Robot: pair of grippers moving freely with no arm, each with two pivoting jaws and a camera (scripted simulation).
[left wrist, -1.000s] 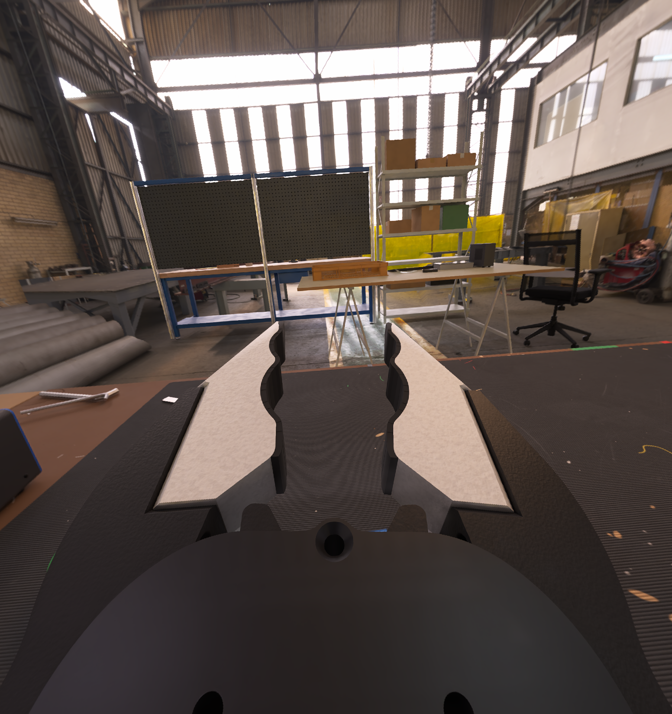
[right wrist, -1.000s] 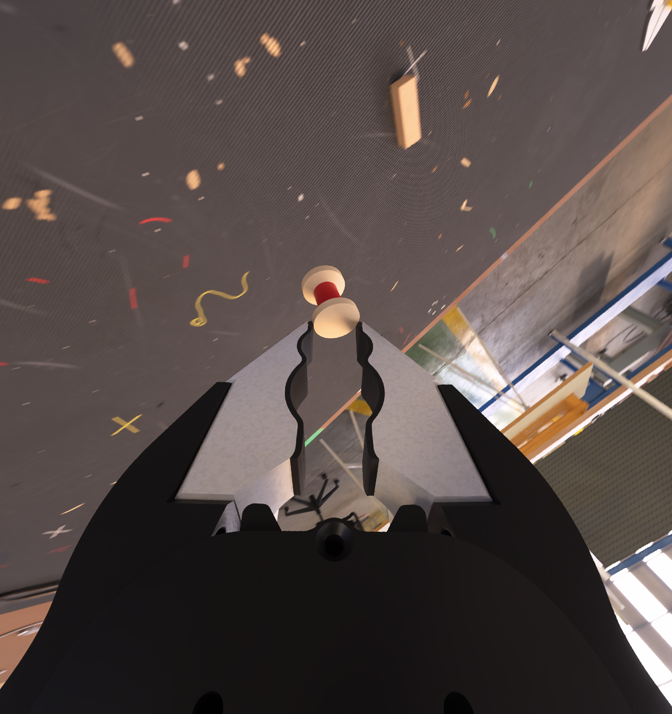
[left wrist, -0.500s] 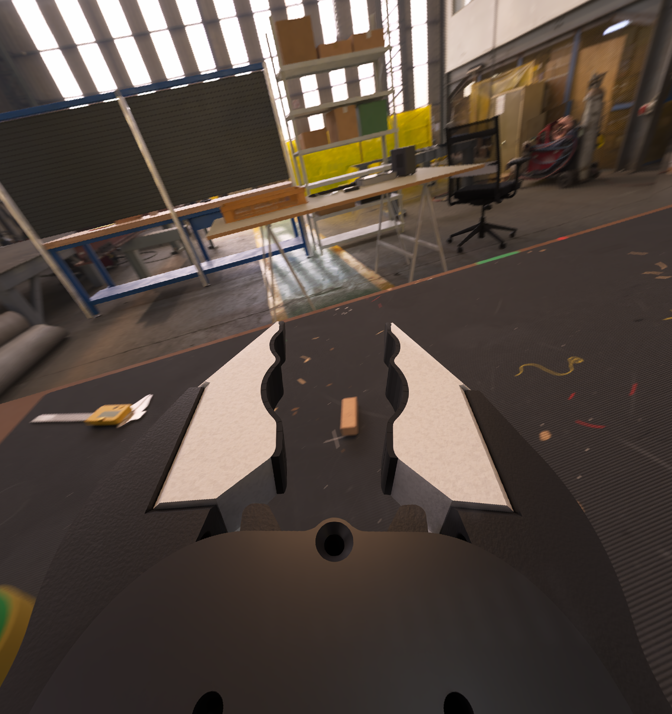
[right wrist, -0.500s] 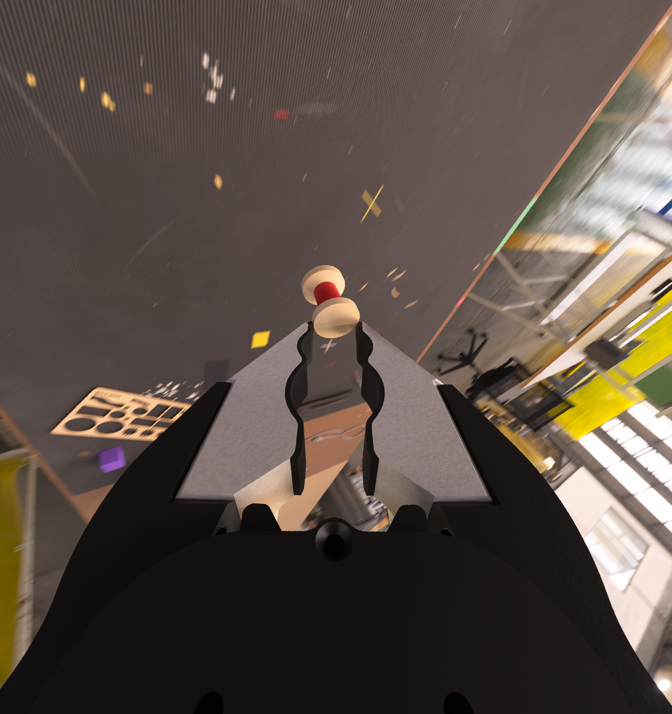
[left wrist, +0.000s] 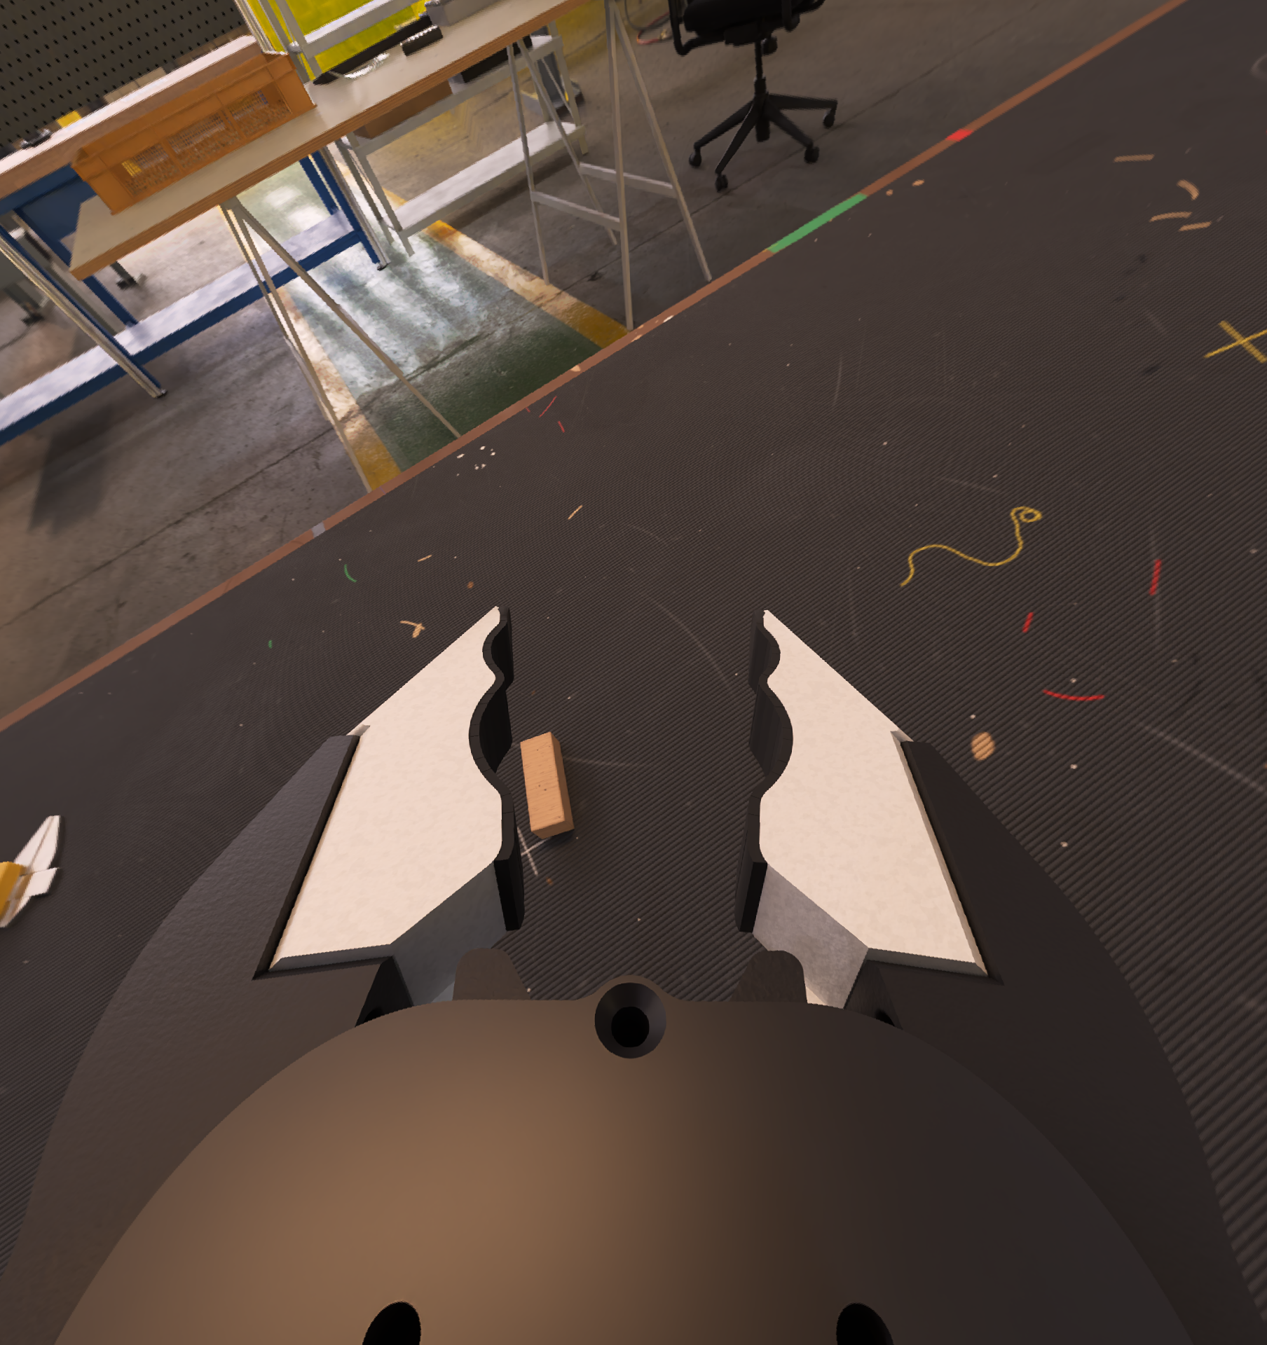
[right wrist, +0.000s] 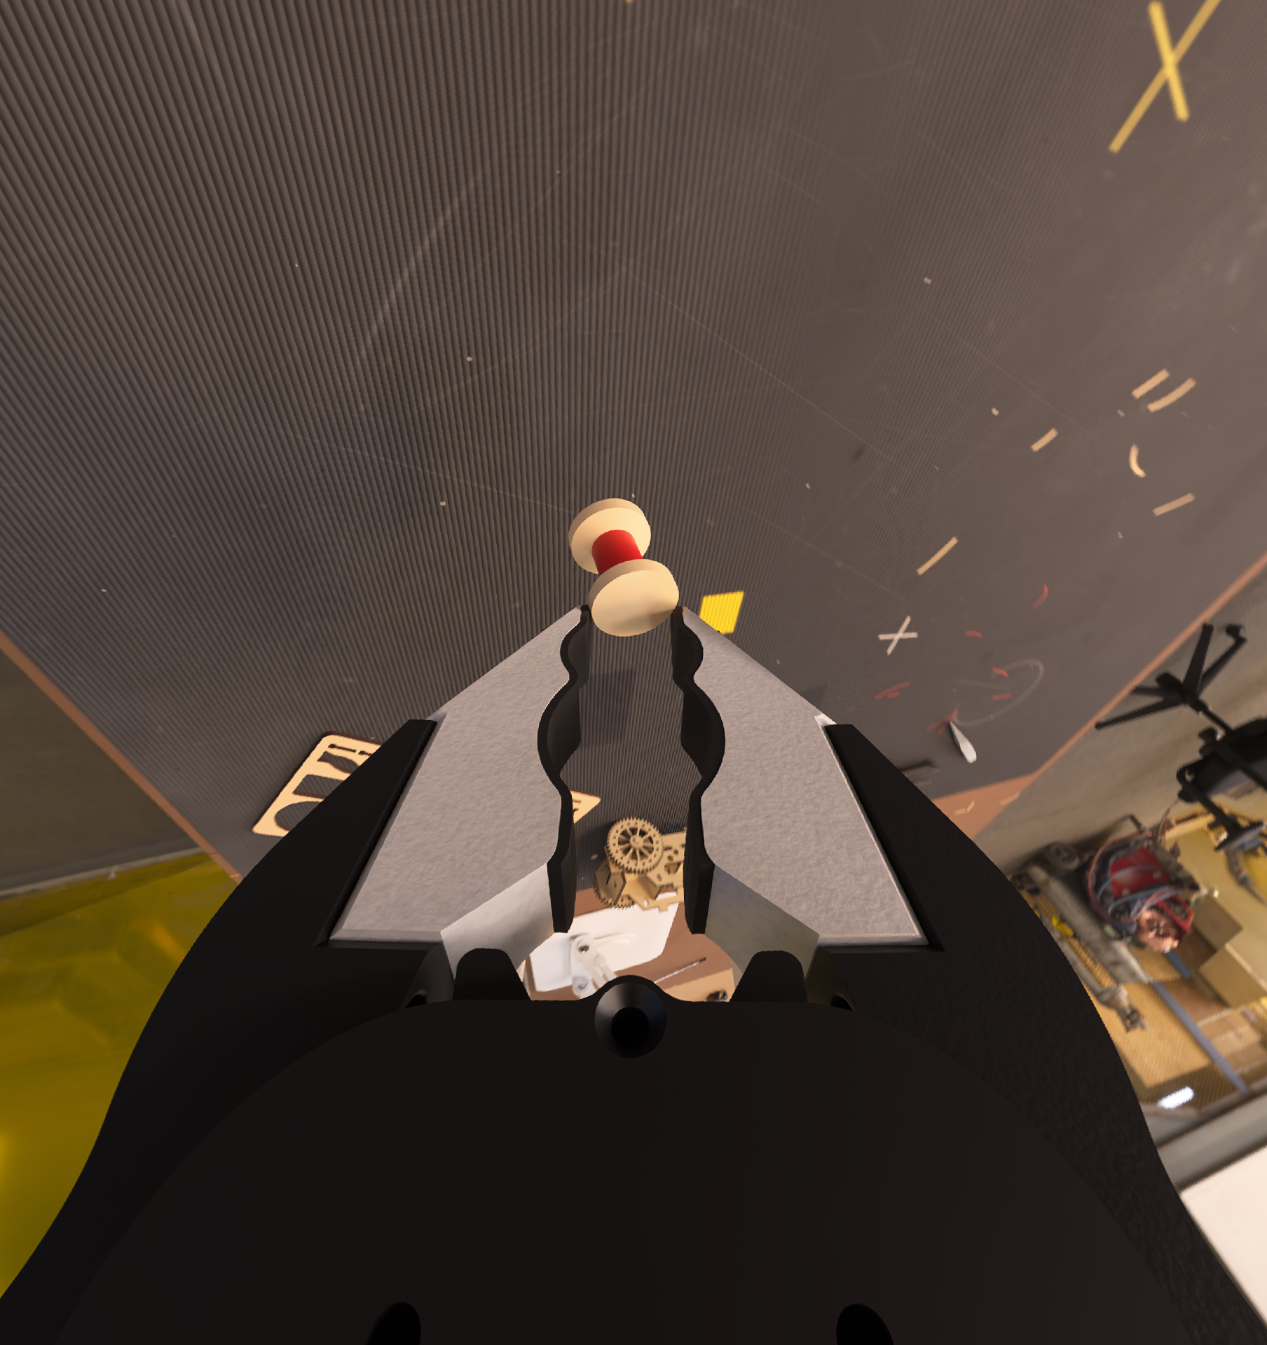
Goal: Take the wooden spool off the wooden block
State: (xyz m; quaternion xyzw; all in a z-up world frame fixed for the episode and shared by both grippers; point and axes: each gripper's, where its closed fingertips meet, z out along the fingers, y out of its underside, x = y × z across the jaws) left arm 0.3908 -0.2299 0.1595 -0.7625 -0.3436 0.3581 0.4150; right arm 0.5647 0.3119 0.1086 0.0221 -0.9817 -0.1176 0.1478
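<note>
My right gripper [right wrist: 629, 611] is shut on the wooden spool [right wrist: 622, 566], a cream spool with a red core, pinching its near flange at the fingertips and holding it in the air above the dark mat [right wrist: 470, 291]. The right wrist view is rolled over, nearly upside down. The wooden block [left wrist: 545, 784] lies bare and flat on the mat [left wrist: 907, 437] in the left wrist view, beneath my left gripper [left wrist: 630, 619], close to its left finger [left wrist: 427, 764]. The left gripper is open and empty, hovering over the block.
A yellow utility knife [left wrist: 4, 877] lies on the mat at the left. The mat's far edge [left wrist: 470, 437] runs diagonally. In the right wrist view a wooden stencil [right wrist: 317, 790], a wooden gear model [right wrist: 638, 859] and a small yellow tile [right wrist: 721, 610] sit on the table.
My left gripper tilted down and moved over the block, and its jaws opened wider. My right gripper kept the spool and swung away across the mat, rolling; the block left its view.
</note>
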